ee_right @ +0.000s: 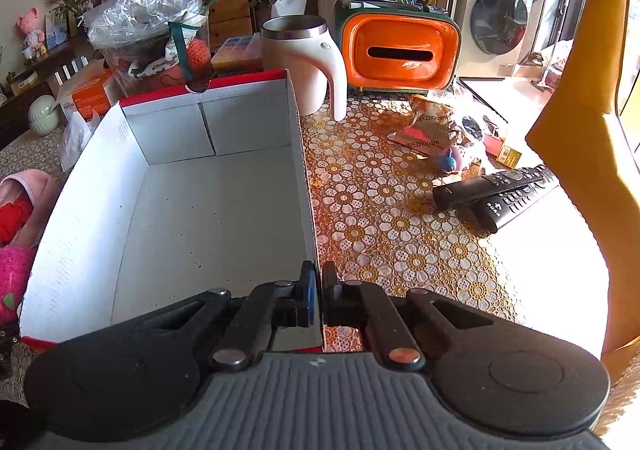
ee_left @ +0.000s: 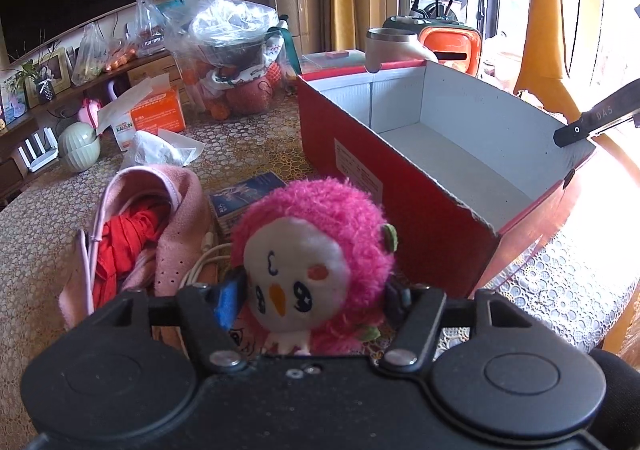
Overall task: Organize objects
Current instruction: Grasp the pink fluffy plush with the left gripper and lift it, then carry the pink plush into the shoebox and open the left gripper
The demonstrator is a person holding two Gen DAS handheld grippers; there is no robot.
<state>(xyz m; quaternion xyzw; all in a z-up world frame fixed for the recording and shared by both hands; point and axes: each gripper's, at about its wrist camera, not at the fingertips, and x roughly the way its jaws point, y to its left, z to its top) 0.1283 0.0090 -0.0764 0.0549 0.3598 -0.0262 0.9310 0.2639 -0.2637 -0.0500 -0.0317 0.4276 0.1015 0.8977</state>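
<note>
Plush toy point(ee_left: 312, 266), pink and fluffy with a white face, sits between the jaws of the left gripper point(ee_left: 316, 290), which are closed about halfway onto its sides, just beside the near corner of the red shoebox point(ee_left: 400, 186). The right gripper point(ee_right: 319, 290) has its jaws pinched fully shut on the box's right wall, which should keep the box from sliding on the table point(ee_right: 400, 218). The step in hand looks like carrying the toy over the wall into the empty white interior. To do it well, lift the toy clear of the torn corner edge before moving across, keep the squeeze gentle since the plush gives, and release it low toward the far end so room is left for other things. Readable writing: "KAIXIN", roughly, on the orange tissue pack point(ee_left: 152, 120); "ZHOUSHI" on a crumpled wrapper point(ee_right: 428, 130); "DAS" on a dark bar at the box's right rim. The box's side label point(ee_left: 358, 174) is too small to read.
</note>
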